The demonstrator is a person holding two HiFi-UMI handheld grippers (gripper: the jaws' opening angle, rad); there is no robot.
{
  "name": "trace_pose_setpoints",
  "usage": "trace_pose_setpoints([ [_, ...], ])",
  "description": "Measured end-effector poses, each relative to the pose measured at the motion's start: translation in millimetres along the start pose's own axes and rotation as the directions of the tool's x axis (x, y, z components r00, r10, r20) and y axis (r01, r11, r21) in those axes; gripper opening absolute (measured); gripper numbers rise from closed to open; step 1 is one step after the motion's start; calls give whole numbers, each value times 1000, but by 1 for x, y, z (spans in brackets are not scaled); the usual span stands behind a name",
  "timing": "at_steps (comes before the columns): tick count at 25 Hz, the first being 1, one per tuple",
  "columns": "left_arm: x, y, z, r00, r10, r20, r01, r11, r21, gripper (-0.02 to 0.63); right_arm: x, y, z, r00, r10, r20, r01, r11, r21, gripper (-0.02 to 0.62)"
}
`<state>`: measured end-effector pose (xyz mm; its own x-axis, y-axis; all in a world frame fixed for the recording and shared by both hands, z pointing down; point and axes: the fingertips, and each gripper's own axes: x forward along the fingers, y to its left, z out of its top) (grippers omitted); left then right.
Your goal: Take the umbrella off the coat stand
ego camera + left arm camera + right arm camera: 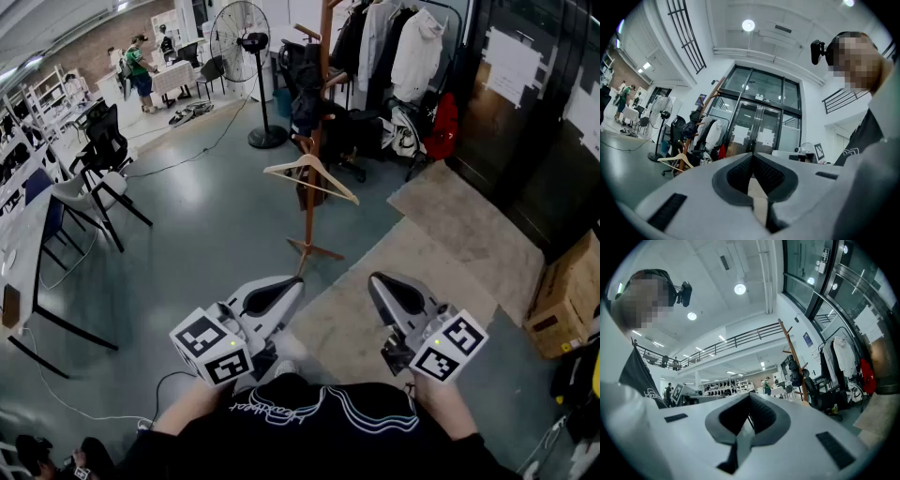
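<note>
A wooden coat stand (313, 202) rises from the grey floor a few steps ahead of me. A bare wooden hanger (311, 174) hangs halfway up it, and dark bags (306, 94) crowd its upper pegs. I cannot pick out the umbrella among those dark things. My left gripper (292, 285) and right gripper (374, 280) are held low in front of my chest, both level and far short of the stand. In the left gripper view the left gripper (752, 155) has its jaws together with nothing held. The right gripper (750, 397) looks the same, with the stand (792, 357) to its right.
A standing fan (246, 45) is behind the stand on the left, with a clothes rack of white garments (405, 52) on the right. A beige mat (450, 246) lies beside the stand's foot. Chairs (101, 155) and a table (21, 251) line the left, and a cardboard box (568, 292) sits at the right edge.
</note>
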<state>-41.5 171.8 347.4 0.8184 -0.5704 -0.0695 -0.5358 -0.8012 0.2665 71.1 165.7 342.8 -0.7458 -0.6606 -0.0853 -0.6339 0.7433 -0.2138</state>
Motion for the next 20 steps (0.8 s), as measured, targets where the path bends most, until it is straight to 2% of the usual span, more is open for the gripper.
trace_pose_setpoints([
  [9,-6,-16,2,1000,10,3,-11,1000,18,6,-15,8,8,1000,10,14,-10,1000,1,3],
  [14,-6,-23,8,1000,5,26,-6,1000,26,6,-26,4,16,999,-26,37,26,1000,-14,4],
  [20,2,-22,18,999,19,33,-22,997,72,8,-34,-7,20,997,-61,48,62,997,-33,5],
])
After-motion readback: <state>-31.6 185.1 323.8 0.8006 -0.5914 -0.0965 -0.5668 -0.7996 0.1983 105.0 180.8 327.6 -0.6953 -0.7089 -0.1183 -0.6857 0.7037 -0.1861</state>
